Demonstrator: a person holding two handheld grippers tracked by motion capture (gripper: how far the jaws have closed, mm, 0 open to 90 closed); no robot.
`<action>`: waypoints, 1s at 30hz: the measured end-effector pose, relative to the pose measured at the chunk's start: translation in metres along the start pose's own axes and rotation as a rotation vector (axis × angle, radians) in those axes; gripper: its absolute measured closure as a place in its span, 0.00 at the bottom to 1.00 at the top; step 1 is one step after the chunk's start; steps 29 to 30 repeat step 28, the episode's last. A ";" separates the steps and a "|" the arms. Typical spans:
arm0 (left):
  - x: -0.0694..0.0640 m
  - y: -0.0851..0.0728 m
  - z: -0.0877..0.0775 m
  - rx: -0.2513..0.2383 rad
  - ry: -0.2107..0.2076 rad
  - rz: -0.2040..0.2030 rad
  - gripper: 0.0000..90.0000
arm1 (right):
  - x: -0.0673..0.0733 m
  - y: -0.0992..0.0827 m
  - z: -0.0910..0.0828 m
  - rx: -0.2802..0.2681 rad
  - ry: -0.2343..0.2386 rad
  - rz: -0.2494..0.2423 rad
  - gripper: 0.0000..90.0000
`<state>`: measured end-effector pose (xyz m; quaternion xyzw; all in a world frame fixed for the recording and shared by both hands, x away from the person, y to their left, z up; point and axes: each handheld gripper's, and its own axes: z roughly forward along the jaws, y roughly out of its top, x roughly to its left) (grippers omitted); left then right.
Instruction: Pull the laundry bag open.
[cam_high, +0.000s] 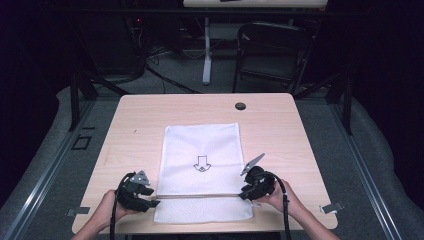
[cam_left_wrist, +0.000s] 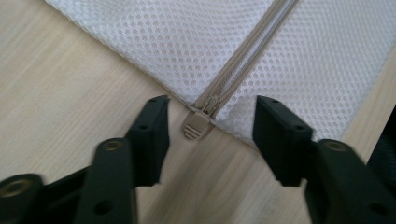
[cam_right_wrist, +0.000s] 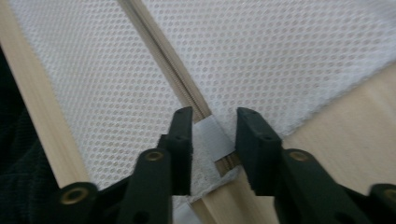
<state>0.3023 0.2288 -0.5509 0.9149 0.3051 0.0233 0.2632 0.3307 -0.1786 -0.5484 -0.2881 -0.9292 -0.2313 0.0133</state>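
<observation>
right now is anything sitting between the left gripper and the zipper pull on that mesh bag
Nothing visible does. The zipper pull lies on bare table at the edge of the mesh bag, in the gap of the left gripper, whose jaws stand open on either side without touching it.

I'm at a light wooden table (cam_high: 150, 115) with rounded corners and a small dark round cap (cam_high: 240, 106) set near its far edge. Grey floor (cam_high: 165, 75) spreads beyond it. A dark folding chair (cam_high: 270, 50) stands back there, beside a white post leg (cam_high: 206, 55) of another table. Cables trail across the floor; everything around is dark.
</observation>
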 end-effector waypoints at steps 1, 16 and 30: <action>0.000 0.000 -0.003 -0.012 0.011 -0.015 0.44 | 0.001 0.001 -0.001 0.000 -0.015 -0.006 0.68; 0.005 -0.011 -0.048 -0.111 0.227 -0.235 0.07 | -0.006 -0.015 -0.055 -0.095 -0.179 0.082 0.10; 0.009 -0.013 -0.047 -0.091 0.270 -0.238 0.06 | -0.022 -0.048 -0.069 -0.096 -0.227 0.159 0.00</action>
